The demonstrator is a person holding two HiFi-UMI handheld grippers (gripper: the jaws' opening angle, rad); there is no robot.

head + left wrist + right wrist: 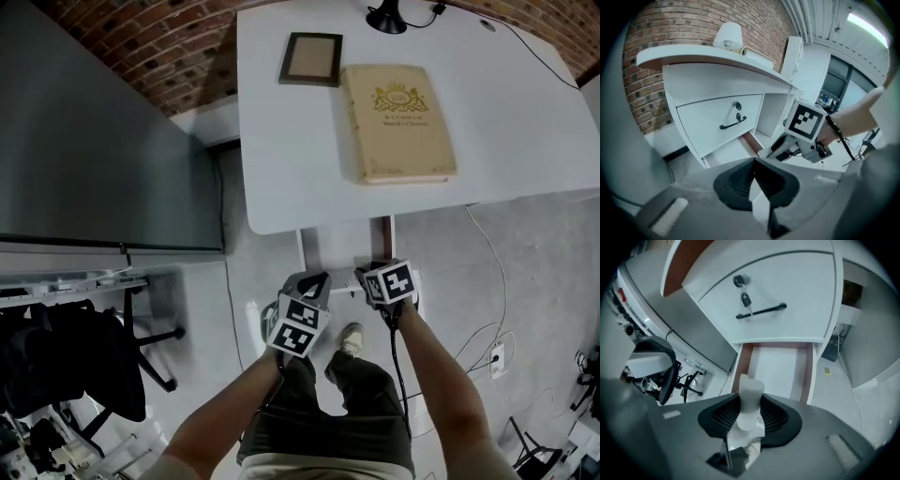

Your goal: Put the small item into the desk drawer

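In the head view both grippers hang at 6 o'clock, just below the near edge of the white surface (281,141): the left gripper (309,286) and the right gripper (373,277) are side by side and close together. On the surface a tan book (397,122) lies at 1 o'clock with a gold crest and a title that seems to read "World's Classics", though the print is too small to be sure. A dark frame (310,59) lies just beside it at 12 o'clock. In the left gripper view the jaws are closed on nothing. At 11 o'clock is a shut drawer front with a black handle (732,123) and keys (737,107) above it. In the right gripper view the jaws grip the small white item (749,399), upright between the pads. Straight ahead at 12 o'clock the lower drawer (780,366) stands pulled out and bare. The step in hand looks like carrying the item to the drawer. The next move calls for lowering it inside the drawer walls, then letting the jaws part. No other writing is legible; the cubes bear only square markers.
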